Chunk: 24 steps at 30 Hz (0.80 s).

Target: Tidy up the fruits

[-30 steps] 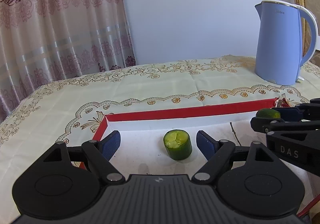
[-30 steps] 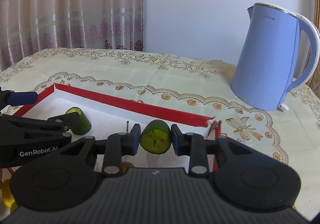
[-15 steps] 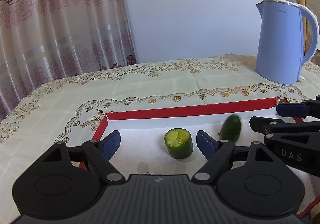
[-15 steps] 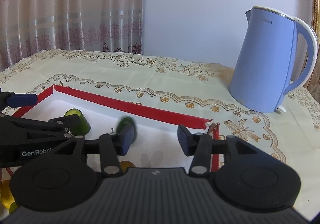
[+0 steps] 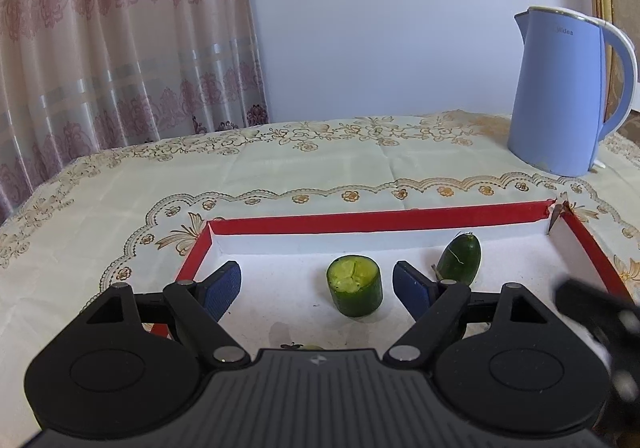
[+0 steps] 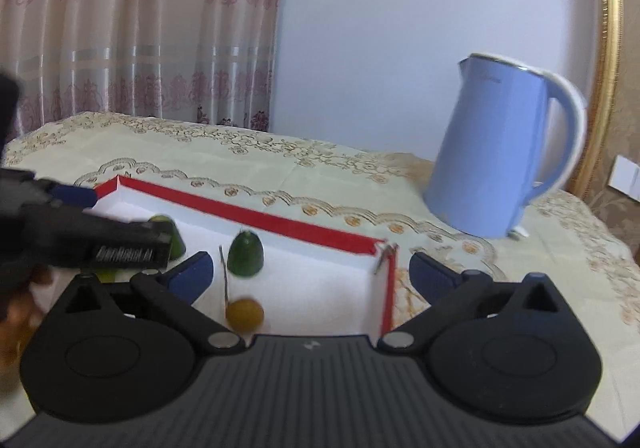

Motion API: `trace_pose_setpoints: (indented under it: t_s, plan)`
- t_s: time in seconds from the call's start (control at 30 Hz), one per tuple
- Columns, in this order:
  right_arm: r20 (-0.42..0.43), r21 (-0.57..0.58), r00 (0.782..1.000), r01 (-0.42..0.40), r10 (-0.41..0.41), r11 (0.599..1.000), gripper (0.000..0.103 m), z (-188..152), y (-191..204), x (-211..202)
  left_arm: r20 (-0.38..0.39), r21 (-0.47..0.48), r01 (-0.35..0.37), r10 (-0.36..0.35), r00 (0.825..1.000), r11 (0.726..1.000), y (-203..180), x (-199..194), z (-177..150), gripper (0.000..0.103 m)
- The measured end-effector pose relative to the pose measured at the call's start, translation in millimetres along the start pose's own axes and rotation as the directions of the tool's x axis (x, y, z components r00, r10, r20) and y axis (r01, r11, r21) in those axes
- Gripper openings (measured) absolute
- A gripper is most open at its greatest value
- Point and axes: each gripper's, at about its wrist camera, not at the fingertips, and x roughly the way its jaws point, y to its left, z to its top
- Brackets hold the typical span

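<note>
I am seeing a tray (image 5: pixel 376 217) with a bright red rim and a white inside across the middle of the left wrist view. In it, a cucumber chunk (image 5: pixel 355 291) is showing dark green skin and a pale yellow-green cut top; right of it a cucumber end piece (image 5: pixel 460 259) is looking dark green all over. Low in the right wrist view, a small round fruit (image 6: pixel 245 313) is showing amber yellow. The tablecloth (image 5: pixel 280 168) is looking cream with golden-brown floral scallops. At the upper right, a kettle (image 5: pixel 560 96) is showing pale blue with a white-edged handle. The curtain (image 5: pixel 120 36), upper left, is showing dusty pink with maroon flower bands. My pads (image 5: pixel 222 290) are showing dark blue on black.
</note>
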Motion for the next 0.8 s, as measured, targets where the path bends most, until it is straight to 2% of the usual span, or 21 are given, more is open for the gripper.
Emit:
trace_pose_setpoints:
  t_s: [0.2, 0.33, 0.47, 0.63, 0.8]
  plan:
    - [-0.006, 0.076, 1.000, 0.021, -0.021, 0.997, 0.103, -31, -1, -42, 0.020, 0.005, -0.006, 0.006, 1.000, 1.000, -1, -3, -1, 0.084]
    - [0.005, 0.169, 1.000, 0.011, -0.012, 0.986, 0.103, -50, -5, -61, 0.030, 0.017, -0.015, 0.014, 0.999, 1.000, -4, -4, -3, 0.093]
    - [0.003, 0.264, 1.000, -0.015, 0.014, 0.965, 0.103, -64, -17, -69, 0.031, 0.025, -0.021, 0.020, 0.999, 0.999, -5, -3, -3, 0.094]
    - [-0.012, 0.331, 1.000, 0.029, -0.026, 0.943, 0.103, -75, -26, -67, 0.023, 0.026, -0.026, 0.026, 0.999, 0.999, -6, -2, -4, 0.094]
    - [-0.026, 0.343, 0.998, 0.059, -0.053, 0.937, 0.103, -85, -24, -66, 0.023, 0.027, -0.027, 0.026, 0.999, 0.999, -5, -2, -4, 0.094]
